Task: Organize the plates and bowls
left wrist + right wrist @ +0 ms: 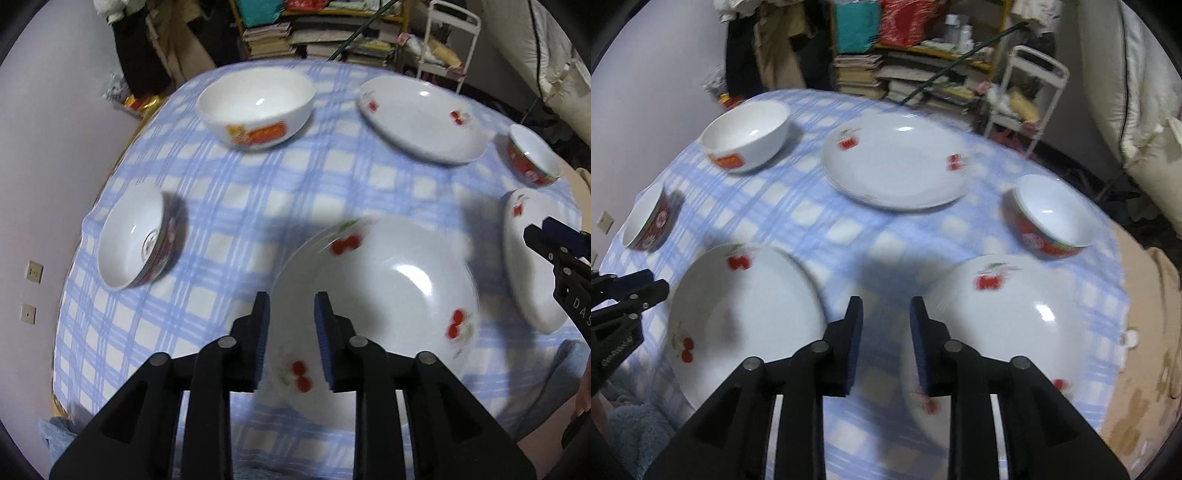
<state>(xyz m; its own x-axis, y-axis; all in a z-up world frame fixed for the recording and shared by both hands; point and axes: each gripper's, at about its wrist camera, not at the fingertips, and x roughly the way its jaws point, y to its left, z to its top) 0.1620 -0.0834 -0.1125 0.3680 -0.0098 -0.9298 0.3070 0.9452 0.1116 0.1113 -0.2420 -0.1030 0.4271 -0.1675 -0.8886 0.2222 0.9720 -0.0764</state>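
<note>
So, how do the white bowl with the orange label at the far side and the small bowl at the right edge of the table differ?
The far bowl is wider, and its outside is white with one orange label; the right-edge bowl is smaller, and its outside is mostly red with a pattern. The far bowl stands beside the far plate on its left; the right-edge bowl stands on its right. Both are white inside, empty, upright, on the checked tablecloth.

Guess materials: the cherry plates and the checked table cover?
White cherry-print plates: likely glazed ceramic or porcelain; sharp glossy highlights, printed decals. Melamine can't be excluded. Blue-and-white checked cover: seems woven cloth; matte, with creases and soft drape at the table edge.
</note>
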